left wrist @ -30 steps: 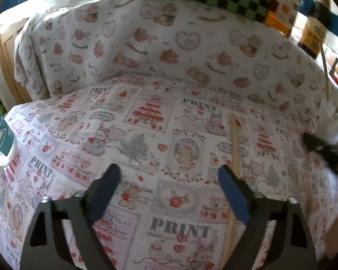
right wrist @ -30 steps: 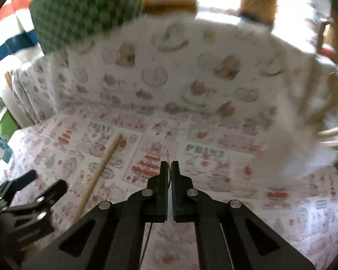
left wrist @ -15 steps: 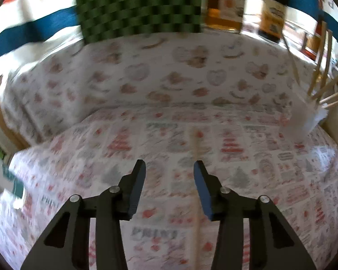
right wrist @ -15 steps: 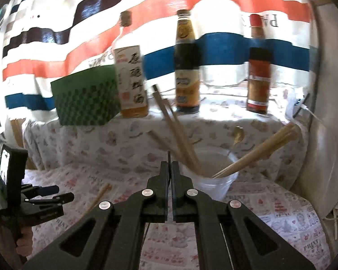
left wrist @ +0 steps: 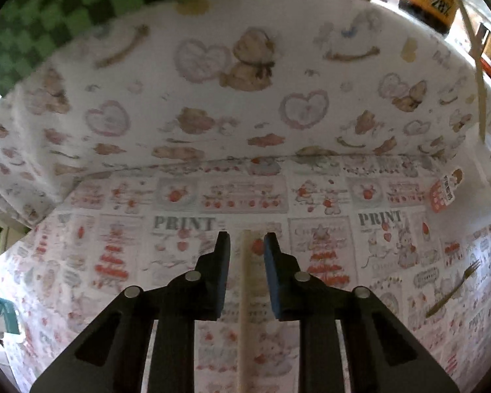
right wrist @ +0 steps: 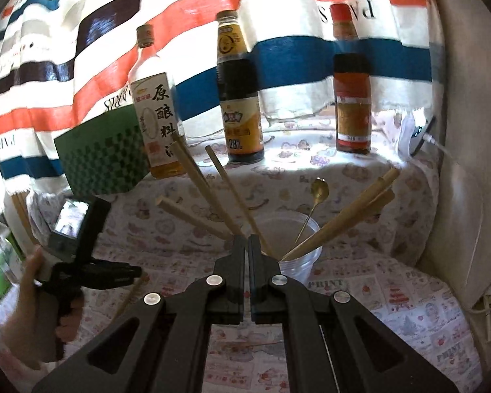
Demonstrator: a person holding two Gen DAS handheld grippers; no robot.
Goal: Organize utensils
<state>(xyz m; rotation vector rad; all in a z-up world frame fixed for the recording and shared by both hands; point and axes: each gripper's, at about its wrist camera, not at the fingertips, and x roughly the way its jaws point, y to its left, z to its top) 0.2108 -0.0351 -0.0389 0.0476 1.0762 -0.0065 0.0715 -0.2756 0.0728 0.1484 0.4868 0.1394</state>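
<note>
Evidently the printed tablecloth (left wrist: 327,196) lies beneath both tools. Ahead of the shut, empty right gripper (right wrist: 247,245) stands the plastic cup (right wrist: 294,262) collecting utensils. The left gripper (left wrist: 246,249) straddles a lone chopstick (left wrist: 247,311), jaws just closing, pads not yet touching.

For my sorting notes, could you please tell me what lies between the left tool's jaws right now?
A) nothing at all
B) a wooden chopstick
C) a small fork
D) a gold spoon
B: in the left wrist view a pale chopstick runs lengthwise down the gap of the left tool, with space showing on both sides, while the fork lies off to the right.
</note>
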